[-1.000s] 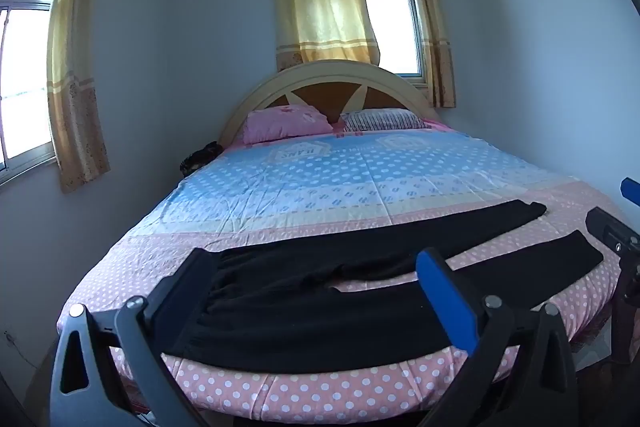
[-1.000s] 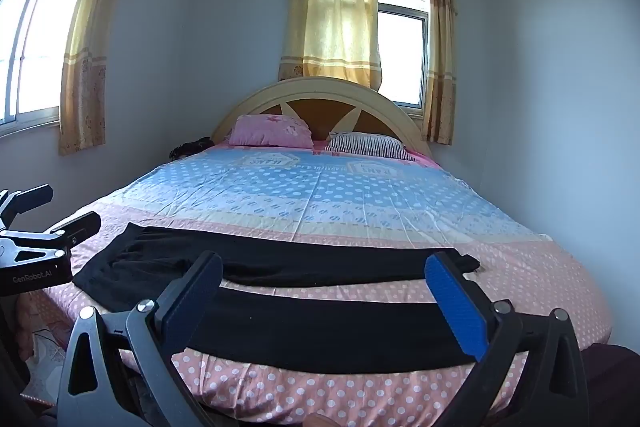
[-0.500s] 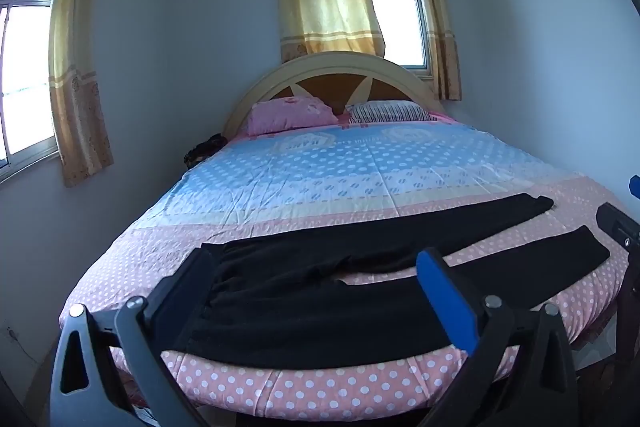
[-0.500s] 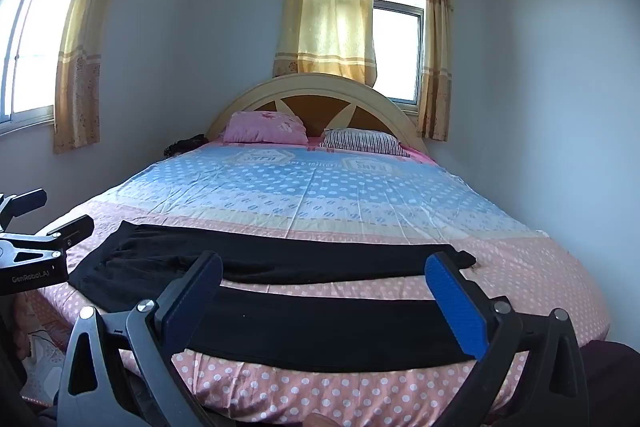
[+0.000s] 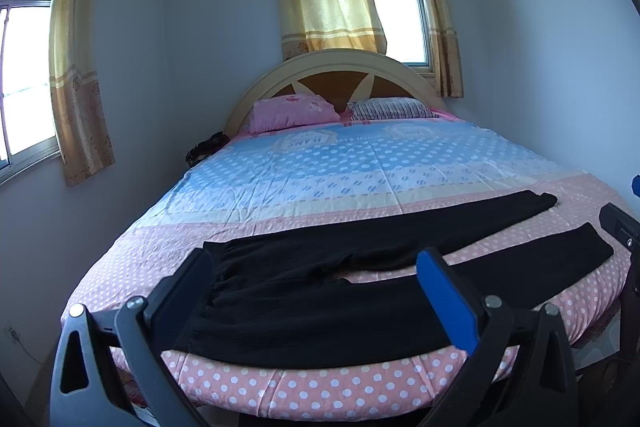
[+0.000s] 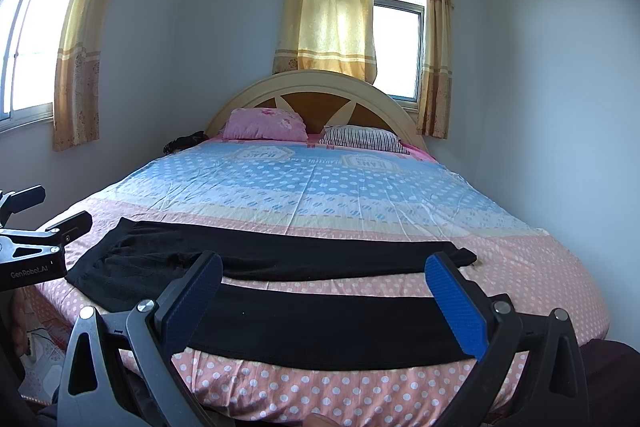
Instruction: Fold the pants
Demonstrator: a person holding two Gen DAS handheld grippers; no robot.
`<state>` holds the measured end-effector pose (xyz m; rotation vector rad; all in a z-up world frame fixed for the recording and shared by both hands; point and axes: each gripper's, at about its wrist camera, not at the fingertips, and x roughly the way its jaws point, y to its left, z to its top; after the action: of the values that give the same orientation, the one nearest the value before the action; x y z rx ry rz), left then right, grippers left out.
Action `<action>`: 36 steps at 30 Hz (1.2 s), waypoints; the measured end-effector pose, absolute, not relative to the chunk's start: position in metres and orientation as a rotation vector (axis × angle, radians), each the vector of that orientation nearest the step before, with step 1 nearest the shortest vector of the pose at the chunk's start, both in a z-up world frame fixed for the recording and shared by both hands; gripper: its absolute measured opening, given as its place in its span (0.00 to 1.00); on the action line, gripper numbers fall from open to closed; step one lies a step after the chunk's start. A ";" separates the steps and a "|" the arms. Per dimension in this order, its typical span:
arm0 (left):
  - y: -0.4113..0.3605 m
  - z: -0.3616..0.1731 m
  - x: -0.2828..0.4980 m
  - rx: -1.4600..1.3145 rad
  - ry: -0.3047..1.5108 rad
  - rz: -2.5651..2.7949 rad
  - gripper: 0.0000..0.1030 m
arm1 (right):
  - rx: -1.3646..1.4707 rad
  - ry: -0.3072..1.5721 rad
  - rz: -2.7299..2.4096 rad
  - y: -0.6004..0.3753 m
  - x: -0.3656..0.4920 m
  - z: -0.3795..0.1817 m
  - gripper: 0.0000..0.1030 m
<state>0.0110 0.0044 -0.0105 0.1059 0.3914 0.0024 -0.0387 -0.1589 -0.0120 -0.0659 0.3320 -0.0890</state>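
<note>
Black pants lie flat across the foot of my bed, legs apart, waistband leftward; my left gripper and right gripper hover before them, jaws wide, holding nothing

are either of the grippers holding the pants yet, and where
Nothing is held. The left gripper and right gripper both stand with jaws wide open, short of the pants, which lie flat on the bed.

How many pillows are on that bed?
2: a pink pillow on the left by the headboard, a striped pillow right of it. None seem hidden.
</note>
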 end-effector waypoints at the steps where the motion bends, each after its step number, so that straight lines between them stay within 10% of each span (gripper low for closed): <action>1: 0.004 -0.010 0.011 0.106 0.392 0.002 1.00 | -0.067 0.333 -0.090 -0.159 -0.038 -0.012 0.99; 36: 0.010 -0.014 0.013 0.101 0.396 0.008 1.00 | -0.074 0.354 -0.095 -0.159 -0.034 -0.016 0.99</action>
<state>0.0134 0.0097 -0.0143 0.1013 0.3957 0.0077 -0.0340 -0.1587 -0.0159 -0.0738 0.3542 -0.0952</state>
